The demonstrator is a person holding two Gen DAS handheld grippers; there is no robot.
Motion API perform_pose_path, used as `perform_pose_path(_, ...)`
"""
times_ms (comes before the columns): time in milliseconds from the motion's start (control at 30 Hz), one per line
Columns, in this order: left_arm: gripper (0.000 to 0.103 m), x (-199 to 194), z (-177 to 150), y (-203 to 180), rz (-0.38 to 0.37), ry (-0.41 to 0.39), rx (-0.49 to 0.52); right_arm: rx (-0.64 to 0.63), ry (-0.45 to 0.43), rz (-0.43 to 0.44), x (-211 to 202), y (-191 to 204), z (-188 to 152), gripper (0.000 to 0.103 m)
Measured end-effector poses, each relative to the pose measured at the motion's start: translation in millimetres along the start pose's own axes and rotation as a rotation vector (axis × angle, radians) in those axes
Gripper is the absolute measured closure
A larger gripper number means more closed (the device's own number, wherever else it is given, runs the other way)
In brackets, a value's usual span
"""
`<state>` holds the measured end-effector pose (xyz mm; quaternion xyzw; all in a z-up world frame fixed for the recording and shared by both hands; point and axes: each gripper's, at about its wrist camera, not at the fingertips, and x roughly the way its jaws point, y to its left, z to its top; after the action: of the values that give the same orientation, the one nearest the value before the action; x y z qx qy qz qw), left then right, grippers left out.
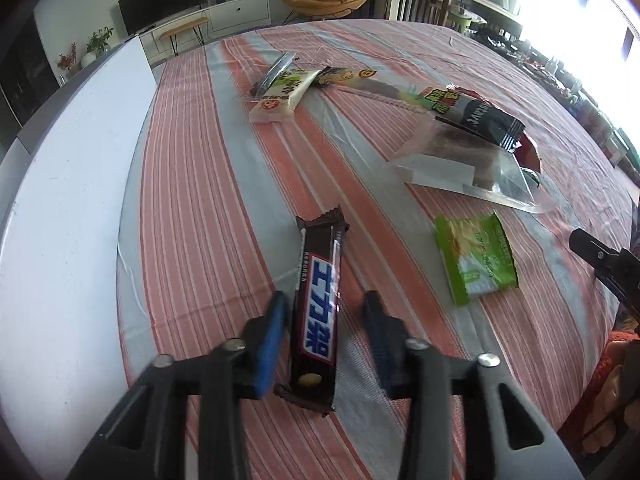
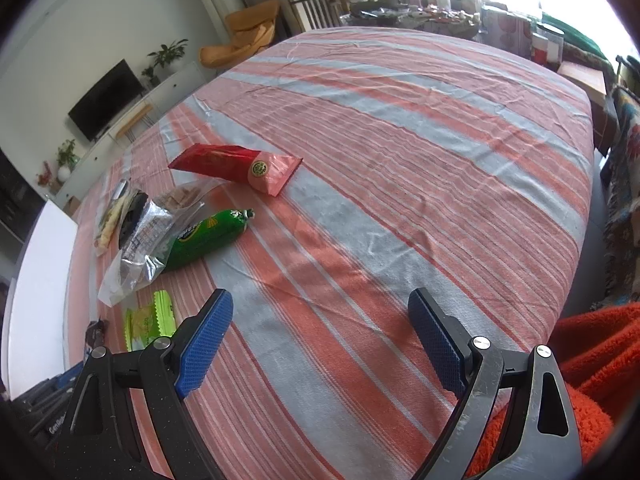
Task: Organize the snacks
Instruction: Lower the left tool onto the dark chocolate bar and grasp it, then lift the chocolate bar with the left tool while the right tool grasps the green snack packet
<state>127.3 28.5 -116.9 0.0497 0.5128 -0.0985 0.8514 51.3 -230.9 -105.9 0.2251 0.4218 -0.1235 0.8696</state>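
Left gripper point(image 1: 324, 316) is straddling the chocolate bar point(image 1: 318, 308) half-open, pads clear, apparently releasing it beside the green packet point(image 1: 476, 258). Right gripper point(image 2: 320, 340) is waiting wide, empty.

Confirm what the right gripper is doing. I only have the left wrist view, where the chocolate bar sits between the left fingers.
Observer: The right gripper is open, with nothing between its pads, over bare striped cloth.
Operator: Any snack hidden from me behind the clear bag?
Observer: Yes, a red packet lies flat beyond the pile, apart from the others.
Operator: Anything else back there?
Observer: A green bag lies with one end against the clear bag.
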Motion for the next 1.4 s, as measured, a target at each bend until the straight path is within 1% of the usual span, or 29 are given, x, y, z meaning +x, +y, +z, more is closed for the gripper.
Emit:
perform_pose_path(33,0.017,3,-3,0,0.019,0.0,-0.011,0.002,-0.001,0.003,0,0,0,0.011)
perform_pose_path(67,0.013,5,-6,1,0.031,-0.008,-0.025,0.005,-0.001,0.007,0,0,0,0.011)
perform_pose_path(100,0.012,4,-8,2,0.03,-0.034,-0.037,0.008,-0.001,0.01,0,0,0,0.011)
perform_pose_path(167,0.004,5,-11,2,0.041,-0.057,-0.035,0.011,-0.001,0.013,0,-1,0,0.011)
perform_pose_path(233,0.0,6,-14,5,0.044,-0.072,-0.052,0.007,-0.001,0.009,0,-1,0,0.011)
perform_pose_path(467,0.0,5,-22,4,0.045,-0.126,-0.043,-0.015,0.001,-0.016,2,2,0,0.011)
perform_pose_path(1400,0.0,5,-23,4,0.045,-0.128,-0.044,-0.022,0.002,-0.023,2,3,-1,0.011)
